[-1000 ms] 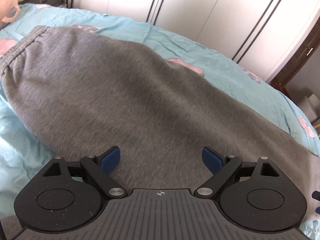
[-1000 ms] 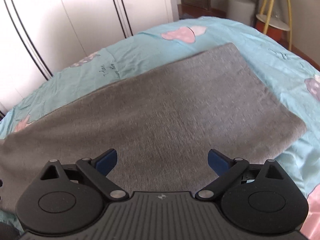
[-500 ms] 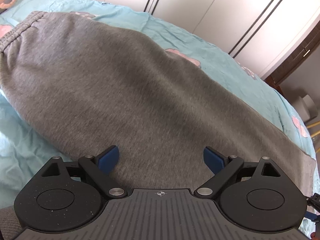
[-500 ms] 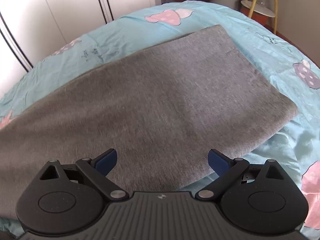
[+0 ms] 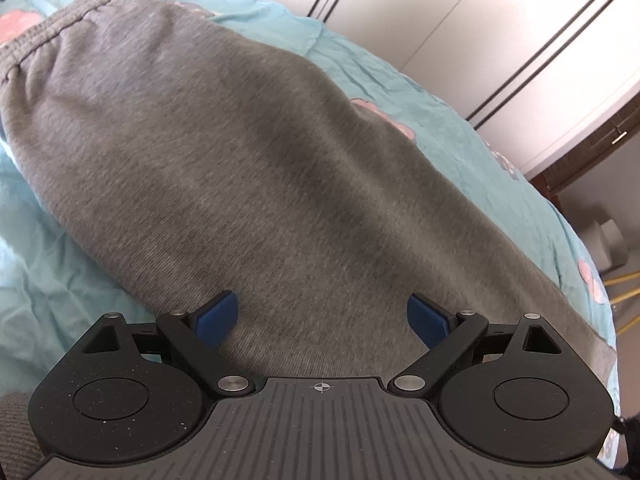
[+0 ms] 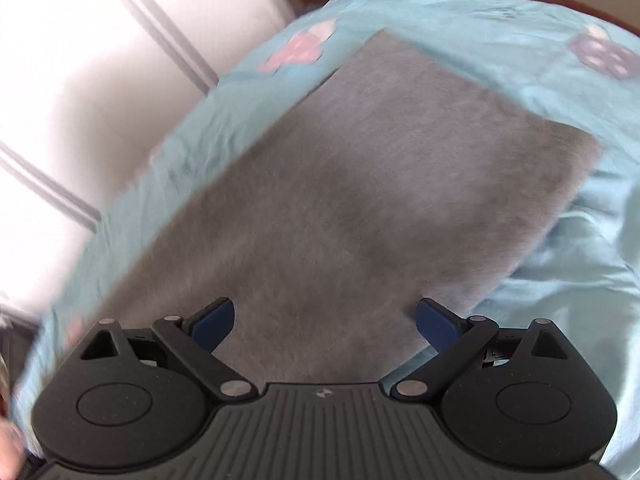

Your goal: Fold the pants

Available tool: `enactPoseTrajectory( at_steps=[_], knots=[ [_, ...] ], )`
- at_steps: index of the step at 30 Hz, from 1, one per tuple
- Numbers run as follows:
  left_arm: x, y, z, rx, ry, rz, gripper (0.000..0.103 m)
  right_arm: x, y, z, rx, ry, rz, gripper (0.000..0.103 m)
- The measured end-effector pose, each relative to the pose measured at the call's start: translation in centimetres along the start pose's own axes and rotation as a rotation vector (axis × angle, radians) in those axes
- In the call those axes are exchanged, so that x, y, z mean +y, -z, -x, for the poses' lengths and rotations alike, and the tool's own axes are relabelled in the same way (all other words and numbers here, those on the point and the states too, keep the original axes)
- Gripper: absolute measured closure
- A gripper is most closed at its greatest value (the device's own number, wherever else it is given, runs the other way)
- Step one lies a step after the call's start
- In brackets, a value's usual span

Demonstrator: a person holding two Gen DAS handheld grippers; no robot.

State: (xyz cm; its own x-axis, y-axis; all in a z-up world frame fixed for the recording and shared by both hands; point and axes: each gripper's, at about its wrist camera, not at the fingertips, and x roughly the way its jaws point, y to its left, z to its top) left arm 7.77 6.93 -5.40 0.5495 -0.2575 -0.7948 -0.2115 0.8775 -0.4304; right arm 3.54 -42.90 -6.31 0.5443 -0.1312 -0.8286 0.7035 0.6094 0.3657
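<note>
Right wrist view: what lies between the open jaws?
Only the gray pants, lying flat on the blue bedsheet; the right gripper holds nothing. The right wrist view shows this.

Right tool (image 6: 324, 320) hovering over the gray pants (image 6: 340, 200), blue fingertips (image 6: 212, 320) spread wide apart, nothing btwn them. Pants lie flat on the bed's light-blue sheet (image 6: 560, 280), leg end w/ a straight hem toward upper right. Pink print on sheet (image 6: 298, 50) just past the hem corner. White wardrobe doors (image 6: 100, 60) at left. Pic is blurry.
</note>
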Motion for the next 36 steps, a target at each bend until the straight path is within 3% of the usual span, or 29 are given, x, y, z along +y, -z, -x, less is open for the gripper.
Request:
enactPoseTrajectory(
  at_steps=[5, 15, 20, 24, 28, 30, 33, 36],
  knots=[
    [-0.3, -0.1, -0.6, 0.009, -0.018, -0.011, 0.007, -1.4, -0.2, 0.8, -0.045, 0.017, 0.002, 0.006],
    [-0.6, -0.2, -1.2, 0.012, -0.031, -0.021, 0.005, -2.7, -1.5, 0.1, -0.013, 0.104, 0.062, 0.006],
    [-0.9, -0.1, -1.4, 0.015, -0.043, -0.031, 0.005, -3.1, -1.6, 0.0, -0.015, 0.097, 0.061, 0.006],
    [-1.1, -0.1, -1.4, 0.013, -0.043, -0.030, 0.004, -4.3, -1.7, 0.9, -0.075, 0.028, 0.032, 0.006],
    [-0.7, -0.1, -1.2, 0.005, -0.036, -0.009, 0.004, -6.1, -1.6, 2.3, -0.169, -0.164, -0.004, 0.005],
    [-0.7, -0.1, -1.3, 0.006, -0.037, -0.005, 0.004, -6.8, -1.8, 2.5, -0.163, -0.175, -0.017, 0.005],
    [-0.7, -0.1, -1.3, 0.007, -0.037, -0.005, 0.004, -9.8, -2.6, 1.9, -0.099, -0.229, -0.225, 0.005],
    [-0.7, -0.2, -1.4, 0.009, -0.037, -0.006, 0.003, -12.9, -2.3, 2.1, -0.147, -0.231, -0.373, 0.006]
  ],
)
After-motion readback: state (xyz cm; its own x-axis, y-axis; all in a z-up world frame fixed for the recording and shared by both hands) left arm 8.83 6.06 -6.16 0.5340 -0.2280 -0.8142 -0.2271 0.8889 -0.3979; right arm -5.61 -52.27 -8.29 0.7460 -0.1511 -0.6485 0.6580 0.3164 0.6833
